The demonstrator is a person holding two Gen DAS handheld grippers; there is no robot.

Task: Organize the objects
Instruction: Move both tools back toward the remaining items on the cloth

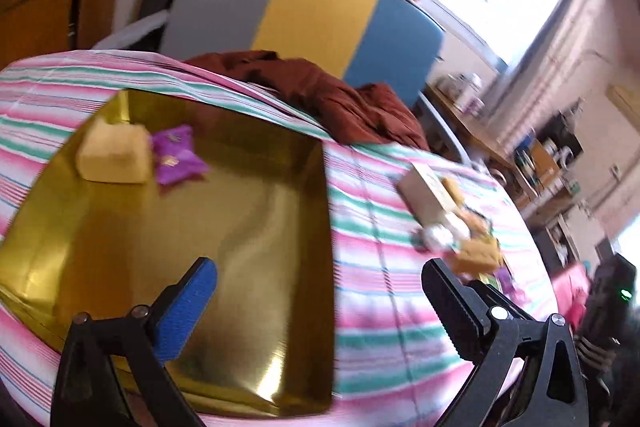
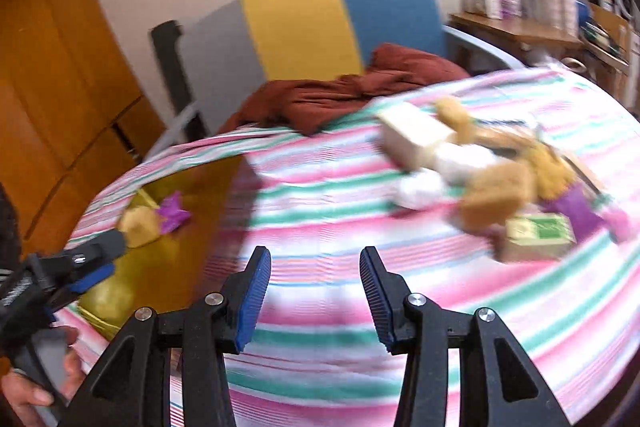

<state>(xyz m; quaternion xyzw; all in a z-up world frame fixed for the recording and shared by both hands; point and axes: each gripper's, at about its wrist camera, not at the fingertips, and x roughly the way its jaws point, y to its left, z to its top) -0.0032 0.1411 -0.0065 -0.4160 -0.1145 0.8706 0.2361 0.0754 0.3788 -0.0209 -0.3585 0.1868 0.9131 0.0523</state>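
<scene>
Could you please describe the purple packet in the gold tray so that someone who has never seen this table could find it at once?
Start at the striped tablecloth and find the shiny gold tray on it. Only two things lie in the tray, together near its far corner. The purple packet is the small crinkled purple one with gold specks, lying right against a plain yellow block.

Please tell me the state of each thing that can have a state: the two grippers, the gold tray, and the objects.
left gripper: open wide, empty.
right gripper: open, empty.
gold tray: holds two items, mostly bare.
yellow block: in the tray.
purple packet: in the tray, touching the block.
pile of objects: on the striped cloth, outside the tray.
</scene>
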